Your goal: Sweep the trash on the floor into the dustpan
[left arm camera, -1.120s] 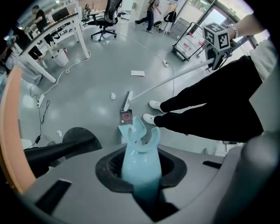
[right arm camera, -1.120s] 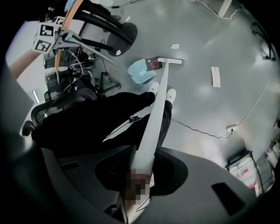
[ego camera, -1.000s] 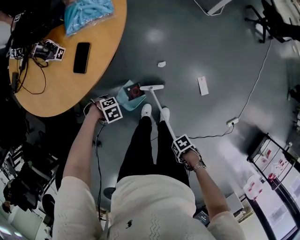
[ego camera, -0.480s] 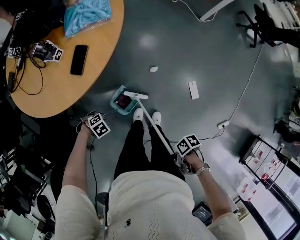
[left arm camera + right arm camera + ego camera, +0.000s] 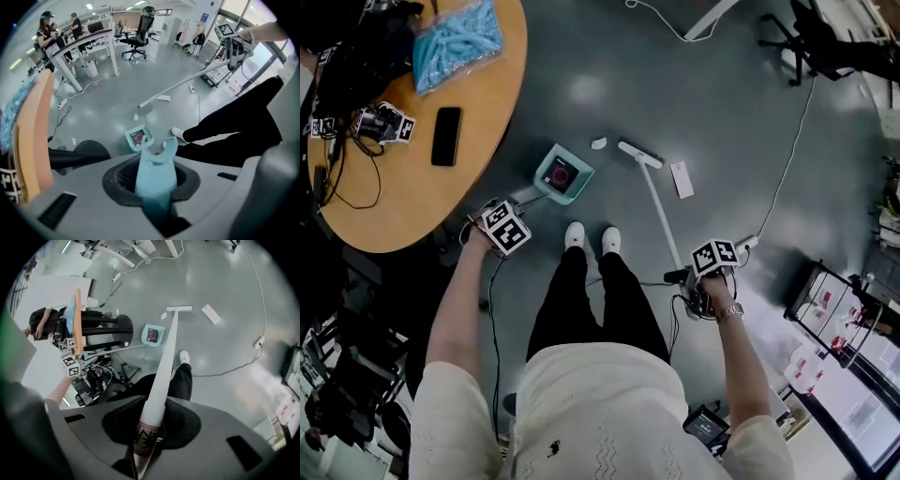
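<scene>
Left tool (image 5: pixel 156 199), low centre of its own view: jaws clamped on the pale-blue handle of the dustpan (image 5: pixel 139 137). In the head view this tool (image 5: pixel 510 217) sits left of centre, with the handle running up-right from it to the pan.

Right tool (image 5: pixel 146 439), bottom centre of its view: jaws closed round the white shaft of the broom (image 5: pixel 165 357), just above a red-banded label. In the head view it (image 5: pixel 701 279) is right of centre, the shaft slanting up-left from it.

Two white shoes (image 5: pixel 592 238) stand side by side between the tools, mid-frame, on the grey floor (image 5: pixel 581 56).

Dustpan (image 5: pixel 562 174) rests on the floor just above and left of the shoes. A red ring-shaped item lies in it.

Broom (image 5: pixel 639 155) head is down at floor level, right of the dustpan and apart from it; contact with the floor not certain.

Trash, upper centre:
- A small white scrap (image 5: pixel 599 143) lies between the dustpan and the broom head, near both.
- A flat white card (image 5: pixel 682 179) lies just right of the head.
- Both are on the floor, outside the pan.

Round wooden worktop (image 5: pixel 403 197), upper left, carries a dark phone (image 5: pixel 445 136). A white cable (image 5: pixel 792 159) trails down the right side.
</scene>
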Tool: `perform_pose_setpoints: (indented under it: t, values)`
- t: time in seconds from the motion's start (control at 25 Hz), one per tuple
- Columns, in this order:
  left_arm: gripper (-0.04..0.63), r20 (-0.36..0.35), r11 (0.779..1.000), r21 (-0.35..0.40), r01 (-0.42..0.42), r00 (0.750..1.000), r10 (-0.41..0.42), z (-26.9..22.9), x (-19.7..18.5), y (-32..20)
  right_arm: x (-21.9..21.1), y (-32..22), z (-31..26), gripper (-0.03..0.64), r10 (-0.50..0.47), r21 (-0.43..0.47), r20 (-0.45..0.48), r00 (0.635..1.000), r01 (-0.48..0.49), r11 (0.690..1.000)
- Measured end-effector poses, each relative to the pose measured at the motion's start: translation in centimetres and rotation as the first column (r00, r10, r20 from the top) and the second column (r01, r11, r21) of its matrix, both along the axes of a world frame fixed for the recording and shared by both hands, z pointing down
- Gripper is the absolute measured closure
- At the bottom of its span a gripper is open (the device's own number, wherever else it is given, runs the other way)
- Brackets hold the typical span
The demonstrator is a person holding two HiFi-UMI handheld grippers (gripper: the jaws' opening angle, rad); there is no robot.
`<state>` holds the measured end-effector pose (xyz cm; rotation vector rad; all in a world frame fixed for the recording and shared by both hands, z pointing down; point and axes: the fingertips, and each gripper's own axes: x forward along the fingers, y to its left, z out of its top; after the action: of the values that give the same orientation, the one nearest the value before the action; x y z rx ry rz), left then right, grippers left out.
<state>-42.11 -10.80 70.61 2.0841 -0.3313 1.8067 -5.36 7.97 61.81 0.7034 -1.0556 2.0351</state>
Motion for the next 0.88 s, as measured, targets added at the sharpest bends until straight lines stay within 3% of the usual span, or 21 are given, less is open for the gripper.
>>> perform_pose_setpoints:
  t: [0.2, 0.36, 0.44, 0.56, 0.68, 0.88]
  values:
    - [0.503, 0.024, 0.998, 0.021, -0.054, 0.998, 0.053, 1.5, 1.7, -1.9, 3.6, -4.3, 4.2, 0.531, -0.098, 0.013, -0.155, 0.983, 0.101, 0.995]
    - [0.503, 0.058, 0.992, -0.031, -0.122, 0.991, 0.124, 2.8, 1.8, -2.1, 3.0, -5.9, 6.2, 0.531, -0.139, -0.003, -0.157, 0.978, 0.140, 0.990]
    - [0.503, 0.054, 0.995, -0.059, -0.085, 0.995, 0.088, 3.4, 1.5, -2.3, 2.0, -5.4, 6.9, 0.531, -0.214, -0.026, -0.151, 0.965, 0.213, 0.977]
    - [0.503, 0.033, 0.997, -0.078, -0.019, 0.999, 0.021, 4.0, 1.2, -2.1, -0.2, -3.6, 7.4, 0.531, -0.338, -0.056, -0.121, 0.933, 0.334, 0.941]
    - [0.503, 0.037, 0.997, -0.063, -0.037, 0.999, 0.040, 4.4, 1.0, -1.5, -2.7, -1.6, 7.2, 0.531, -0.416, -0.043, -0.073, 0.907, 0.414, 0.909]
    - [0.503, 0.024, 0.998, -0.060, -0.031, 0.999, 0.033, 4.6, 0.8, -1.5, -4.3, 0.8, 6.3, 0.531, -0.596, -0.034, -0.055, 0.801, 0.595, 0.803]
